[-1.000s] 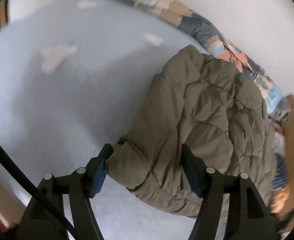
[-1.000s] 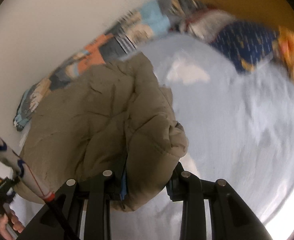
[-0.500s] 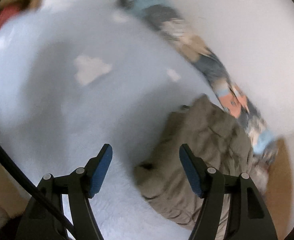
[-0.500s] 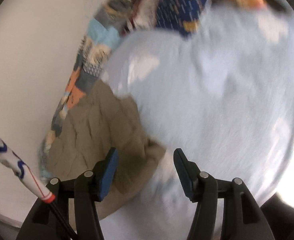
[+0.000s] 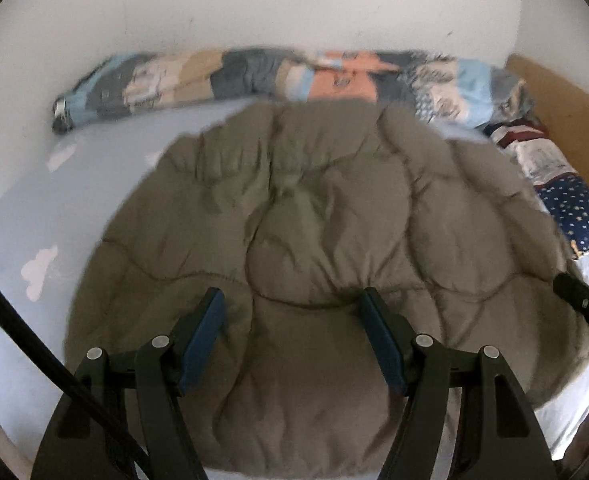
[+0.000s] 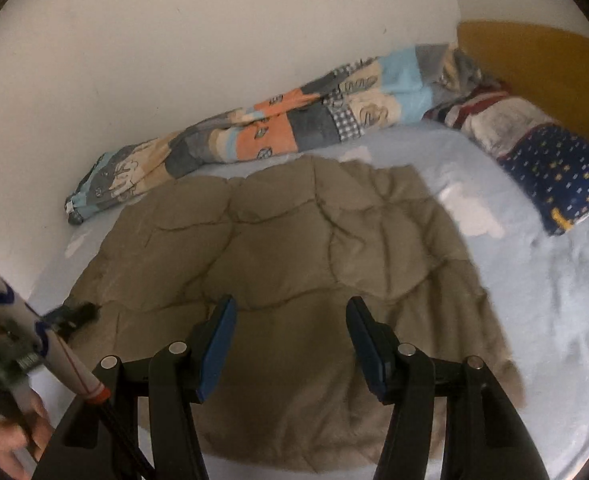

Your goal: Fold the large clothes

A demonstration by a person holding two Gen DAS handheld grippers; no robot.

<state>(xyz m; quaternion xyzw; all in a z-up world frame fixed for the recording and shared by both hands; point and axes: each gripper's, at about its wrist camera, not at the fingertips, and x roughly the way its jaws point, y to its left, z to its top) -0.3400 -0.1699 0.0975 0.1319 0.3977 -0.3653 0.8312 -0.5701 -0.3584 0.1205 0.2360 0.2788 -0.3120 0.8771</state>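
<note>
Both the left gripper (image 5: 292,320) and right gripper (image 6: 290,326) hover with jaws apart, gripping nothing; both have just been opening. The puffy, quilted olive-brown padded jacket (image 6: 294,264) lies folded across the pale blue bed sheet (image 6: 534,280), reaching toward its far edge. It looks soft, bulky and probably springy; pinch a near corner hem.

item: quilted jacket (image 5: 334,240) | colour: olive-brown, puffy, stitched in panels | state: folded to a compact block | pose: lying flat | place: on the bed (image 6: 554,280), toward its near edge, reaching almost to the far edge
</note>
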